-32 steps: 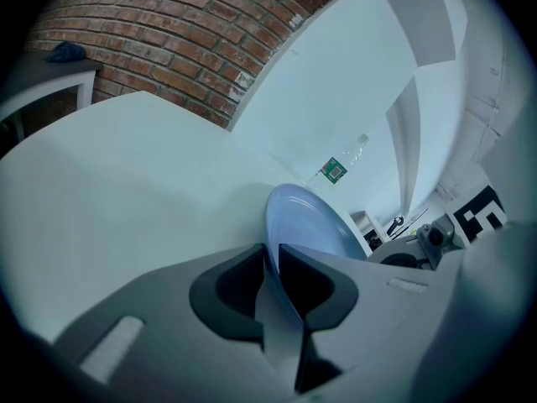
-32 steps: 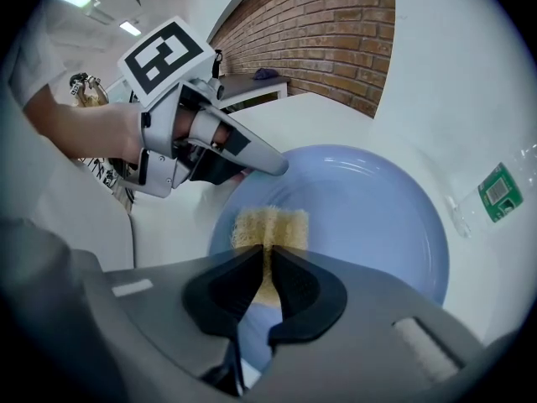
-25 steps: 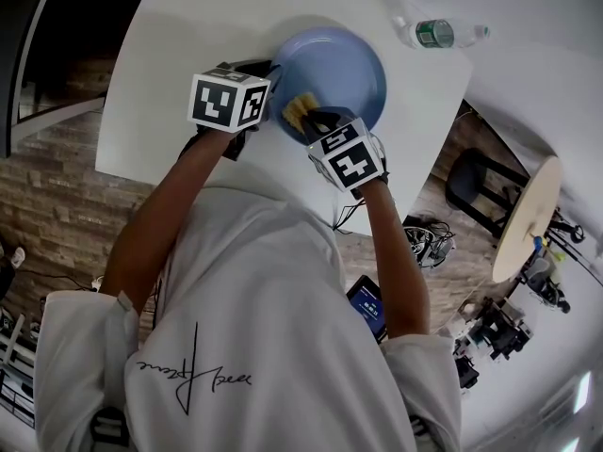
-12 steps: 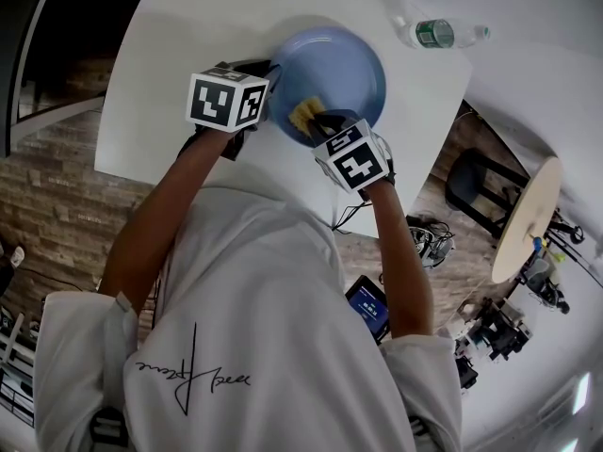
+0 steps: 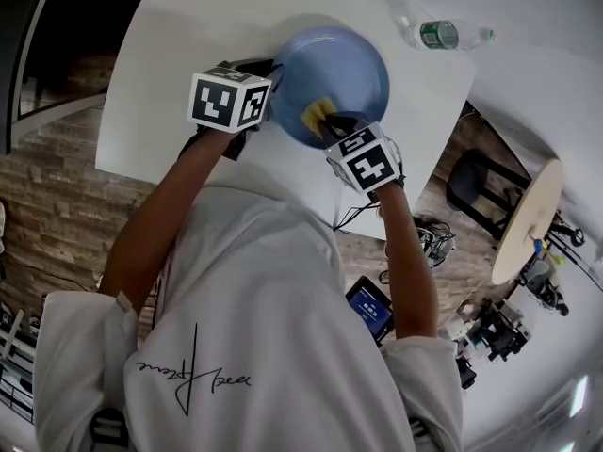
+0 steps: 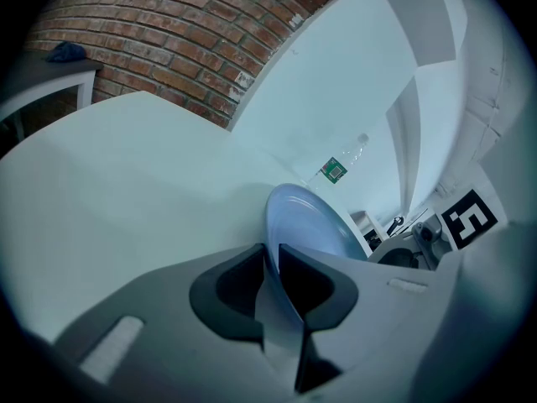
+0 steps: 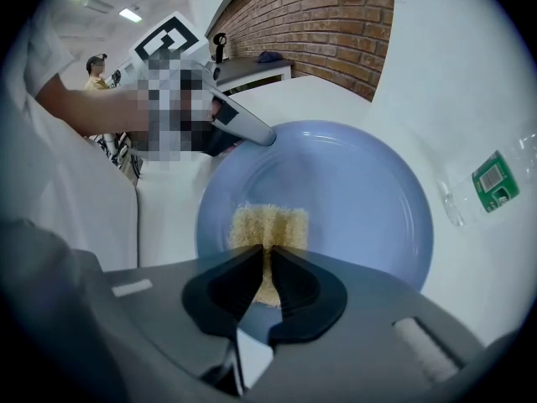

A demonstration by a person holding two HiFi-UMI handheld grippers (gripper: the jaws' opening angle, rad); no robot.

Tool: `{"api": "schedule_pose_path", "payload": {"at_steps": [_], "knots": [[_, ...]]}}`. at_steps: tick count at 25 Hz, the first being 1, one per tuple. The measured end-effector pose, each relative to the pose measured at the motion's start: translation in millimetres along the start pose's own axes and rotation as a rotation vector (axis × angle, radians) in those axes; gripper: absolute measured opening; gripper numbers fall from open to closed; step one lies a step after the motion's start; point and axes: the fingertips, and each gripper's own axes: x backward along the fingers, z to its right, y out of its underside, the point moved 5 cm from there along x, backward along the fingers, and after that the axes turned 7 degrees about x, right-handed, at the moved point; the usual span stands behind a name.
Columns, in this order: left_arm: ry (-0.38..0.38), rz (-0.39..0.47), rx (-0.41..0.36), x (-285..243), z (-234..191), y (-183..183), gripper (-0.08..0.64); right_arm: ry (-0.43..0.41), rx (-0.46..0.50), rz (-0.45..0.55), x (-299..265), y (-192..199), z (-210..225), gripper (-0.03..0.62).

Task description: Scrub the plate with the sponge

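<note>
Under the right claw [image 5: 332, 121] and the left claw [image 6: 270, 259] spreads a white table [image 5: 179, 55]; well beyond the right claw, to its upper right, a clear bottle [image 5: 441, 34] with a green label lies on its side; far ahead of the left claw runs a brick wall [image 6: 168, 40]; off the table, right of the right claw, stands a black stool [image 5: 468, 179].

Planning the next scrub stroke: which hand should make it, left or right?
Right. The right claw is shut on the sponge, which rests against the plate; the left claw is clamped on the plate's rim, likely steadying it.
</note>
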Motion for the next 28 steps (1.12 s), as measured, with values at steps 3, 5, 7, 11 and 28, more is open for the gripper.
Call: {"api": "schedule_pose_path", "payload": {"at_steps": [3, 5, 7, 11, 28], "knots": [[0.001, 0.0, 0.001, -1, -1, 0, 0.069, 0.003, 0.01, -0.013, 0, 4, 4, 0.038], [0.002, -0.001, 0.001, -1, -1, 1, 0.069, 0.004, 0.011, -0.014, 1, 6, 6, 0.038], [0.003, -0.003, 0.002, 0, -1, 1, 0.069, 0.005, 0.008, -0.016, 2, 7, 7, 0.038], [0.005, -0.003, 0.004, 1, -2, 0, 0.069, 0.012, 0.001, -0.022, 4, 10, 13, 0.038], [0.004, 0.0, 0.002, 2, -2, 0, 0.07, 0.041, 0.023, -0.043, 9, 22, 38, 0.041]]}}
